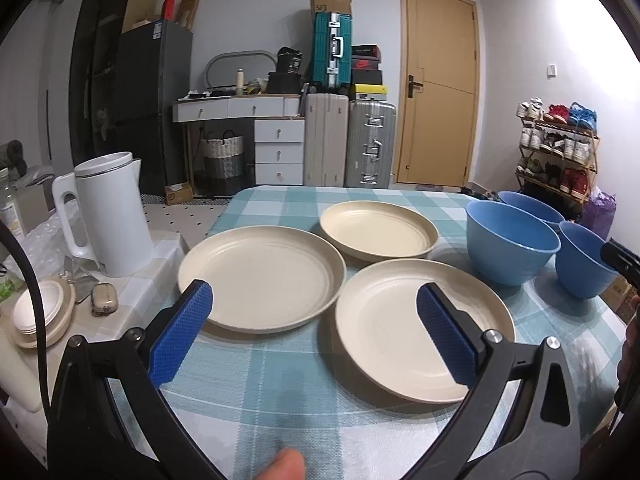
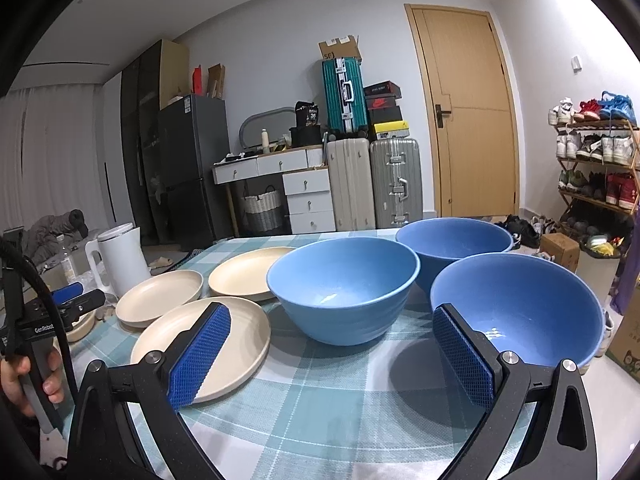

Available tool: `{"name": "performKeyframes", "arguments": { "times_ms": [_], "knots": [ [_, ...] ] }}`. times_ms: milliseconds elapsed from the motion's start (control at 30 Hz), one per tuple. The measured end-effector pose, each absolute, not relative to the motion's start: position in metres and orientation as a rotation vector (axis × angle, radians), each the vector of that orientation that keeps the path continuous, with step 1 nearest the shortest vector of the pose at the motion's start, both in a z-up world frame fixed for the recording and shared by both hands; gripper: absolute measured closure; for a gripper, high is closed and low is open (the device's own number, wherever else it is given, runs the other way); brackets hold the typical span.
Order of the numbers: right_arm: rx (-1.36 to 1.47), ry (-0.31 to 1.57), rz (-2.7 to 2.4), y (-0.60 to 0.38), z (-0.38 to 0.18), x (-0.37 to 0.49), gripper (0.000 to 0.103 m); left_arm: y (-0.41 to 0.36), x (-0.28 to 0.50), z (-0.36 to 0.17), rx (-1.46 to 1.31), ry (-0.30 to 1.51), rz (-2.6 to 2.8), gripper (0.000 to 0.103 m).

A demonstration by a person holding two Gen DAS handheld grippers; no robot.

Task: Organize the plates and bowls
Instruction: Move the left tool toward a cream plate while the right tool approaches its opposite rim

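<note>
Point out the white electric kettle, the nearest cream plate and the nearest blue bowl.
White plastic electric kettle (image 1: 110,216), left wrist view, body.
Nearest round cream plate (image 1: 400,320), left wrist view, inner base.
Nearest round blue bowl (image 2: 532,304), right wrist view, inner wall.

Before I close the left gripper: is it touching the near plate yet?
Cannot tell. In the left wrist view the open left gripper has its right pad overlapping the near plate, but the angle shows neither gap nor contact.

Pale walls enclose a room where a tan wooden door (image 1: 438,84) stands beside stacked suitcases (image 1: 350,144), a white drawer unit (image 1: 278,152) and a dark refrigerator (image 1: 154,104), while a shoe rack (image 1: 558,148) fills the right wall beyond the checked counter (image 1: 280,392).
</note>
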State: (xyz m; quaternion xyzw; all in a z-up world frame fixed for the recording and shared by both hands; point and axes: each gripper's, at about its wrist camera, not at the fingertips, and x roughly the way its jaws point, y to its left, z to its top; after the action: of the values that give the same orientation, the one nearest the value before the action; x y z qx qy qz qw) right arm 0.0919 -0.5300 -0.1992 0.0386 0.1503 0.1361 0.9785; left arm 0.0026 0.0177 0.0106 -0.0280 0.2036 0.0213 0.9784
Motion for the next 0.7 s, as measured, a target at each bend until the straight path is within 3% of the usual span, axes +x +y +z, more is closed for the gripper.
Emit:
{"name": "performKeyframes", "arguments": {
  "times_ms": [700],
  "knots": [
    [-0.021, 0.351, 0.376, -0.481, -0.153, 0.11, 0.0, 0.06, 0.005, 0.04, -0.123, 0.474, 0.079, 0.001]
  ]
}}
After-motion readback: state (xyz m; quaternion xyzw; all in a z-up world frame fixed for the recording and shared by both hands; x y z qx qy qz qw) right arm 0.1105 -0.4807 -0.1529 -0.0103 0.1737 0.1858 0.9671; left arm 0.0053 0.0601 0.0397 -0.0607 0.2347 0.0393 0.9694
